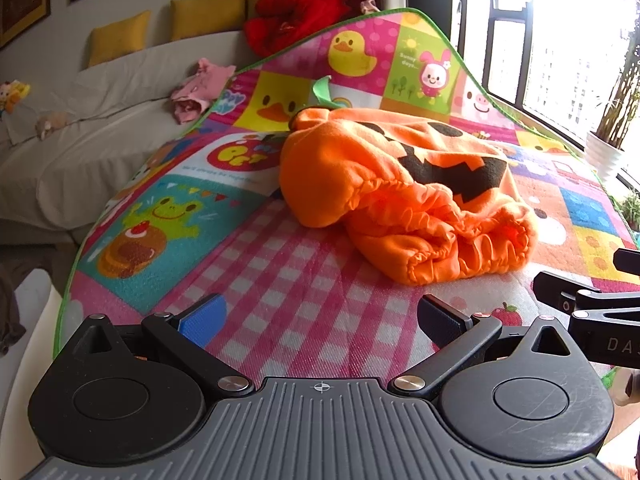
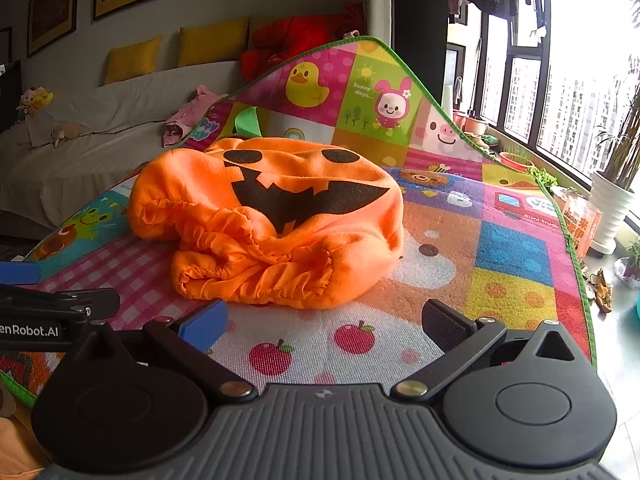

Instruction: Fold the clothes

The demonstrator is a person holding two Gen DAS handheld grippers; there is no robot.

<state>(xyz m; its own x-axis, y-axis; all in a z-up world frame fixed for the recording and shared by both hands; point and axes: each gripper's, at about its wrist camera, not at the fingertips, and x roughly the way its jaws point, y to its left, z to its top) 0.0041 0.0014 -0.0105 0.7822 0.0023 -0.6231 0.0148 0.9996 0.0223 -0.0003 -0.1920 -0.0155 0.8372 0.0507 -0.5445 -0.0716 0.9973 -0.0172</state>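
Orange pumpkin costume [image 2: 264, 216] is bunched on play mat [image 2: 512, 248], gathered hems nearest; bare mat ahead. Left gripper [image 1: 320, 320] and right gripper [image 2: 324, 324] are released, nothing held.

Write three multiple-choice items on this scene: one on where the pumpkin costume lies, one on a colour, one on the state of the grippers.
1. Where does the costume lie?
A. on the sofa
B. on the play mat
C. on the windowsill

2. What colour is the face printed on it?
A. black
B. white
C. green

3. How do the grippers stand?
A. both shut on cloth
B. one holds the costume
C. both open, holding nothing

Key: B, the mat spreads under it; A, black eyes and mouth on orange; C, the left gripper and right gripper show spread fingers with only mat between them.
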